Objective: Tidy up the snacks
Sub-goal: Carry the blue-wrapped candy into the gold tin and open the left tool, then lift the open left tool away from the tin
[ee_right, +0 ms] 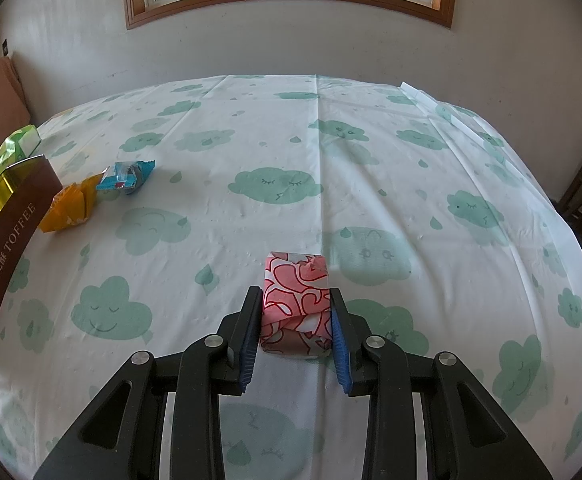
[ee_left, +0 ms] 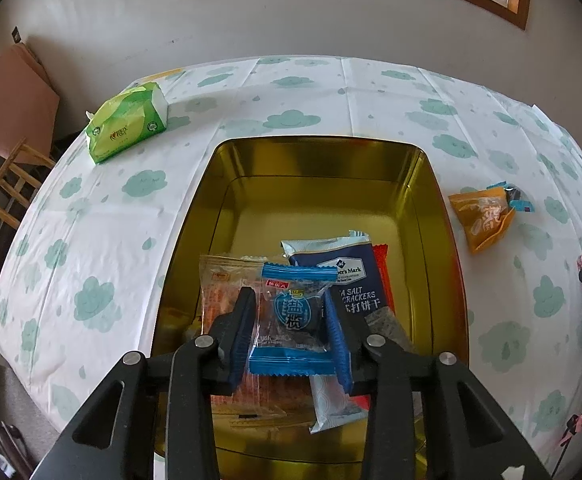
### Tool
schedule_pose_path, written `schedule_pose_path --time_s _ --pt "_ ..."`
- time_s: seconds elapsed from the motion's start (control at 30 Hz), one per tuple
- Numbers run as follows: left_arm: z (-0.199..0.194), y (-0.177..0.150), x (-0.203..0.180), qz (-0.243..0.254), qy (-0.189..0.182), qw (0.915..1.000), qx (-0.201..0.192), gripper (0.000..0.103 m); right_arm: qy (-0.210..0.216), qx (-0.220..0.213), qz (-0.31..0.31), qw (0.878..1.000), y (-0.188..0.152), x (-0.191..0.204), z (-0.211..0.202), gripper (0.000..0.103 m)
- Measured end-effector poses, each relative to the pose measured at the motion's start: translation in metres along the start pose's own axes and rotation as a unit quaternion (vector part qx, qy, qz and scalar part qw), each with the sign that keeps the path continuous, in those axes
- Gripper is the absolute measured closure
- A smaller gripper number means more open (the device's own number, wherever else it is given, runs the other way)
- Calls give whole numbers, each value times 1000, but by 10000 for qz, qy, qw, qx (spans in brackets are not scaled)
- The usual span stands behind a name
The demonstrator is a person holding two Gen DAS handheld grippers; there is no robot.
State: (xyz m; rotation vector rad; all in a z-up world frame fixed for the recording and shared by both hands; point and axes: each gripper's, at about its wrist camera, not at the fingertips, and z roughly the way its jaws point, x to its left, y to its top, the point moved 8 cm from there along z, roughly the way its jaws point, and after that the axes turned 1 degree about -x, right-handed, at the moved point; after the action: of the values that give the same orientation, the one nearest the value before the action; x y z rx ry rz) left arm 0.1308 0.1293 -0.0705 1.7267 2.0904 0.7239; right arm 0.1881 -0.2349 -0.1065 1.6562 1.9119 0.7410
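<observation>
From the left wrist, the left tool (ee_left: 291, 320) hung over the gold tin (ee_left: 431, 208) that sat on the surface (ee_left: 103, 240), which wore a white cloth printed with green clouds. Between its blue pads lay a small blue-edged snack packet (ee_left: 293, 312), the jaws narrow around it; whether the pads pressed on it could not be told. Beneath the packet, in the tin, lay a clear orange-printed wrapper (ee_left: 219, 292), a dark blue cracker pack (ee_left: 347, 276), a red packet (ee_left: 383, 272) at its right edge and a pale packet (ee_left: 331, 404) nearer the camera. A green tissue pack (ee_left: 127, 124) lay on the cloth to the far left, well apart from the tin, and an orange pouch (ee_left: 485, 220) lay just right of it.

From the right wrist, the right tool (ee_right: 295, 328) was closed on a pink-and-white wrapped snack (ee_right: 295, 304) that rested on the cloth, both pads against its sides. At the left edge stood the brown tin wall (ee_right: 7, 256) lettered TOFFEE, with the orange pouch (ee_right: 69, 208) and a light blue packet (ee_right: 125, 178) beside it.
</observation>
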Motion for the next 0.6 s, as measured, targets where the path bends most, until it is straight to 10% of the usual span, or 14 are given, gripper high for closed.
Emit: schedule_pose_path --time_s 0.6 --pt "-25 2 -4 73 -92 9997 -229 50 -12 1 -10 10000 0 1 0 70"
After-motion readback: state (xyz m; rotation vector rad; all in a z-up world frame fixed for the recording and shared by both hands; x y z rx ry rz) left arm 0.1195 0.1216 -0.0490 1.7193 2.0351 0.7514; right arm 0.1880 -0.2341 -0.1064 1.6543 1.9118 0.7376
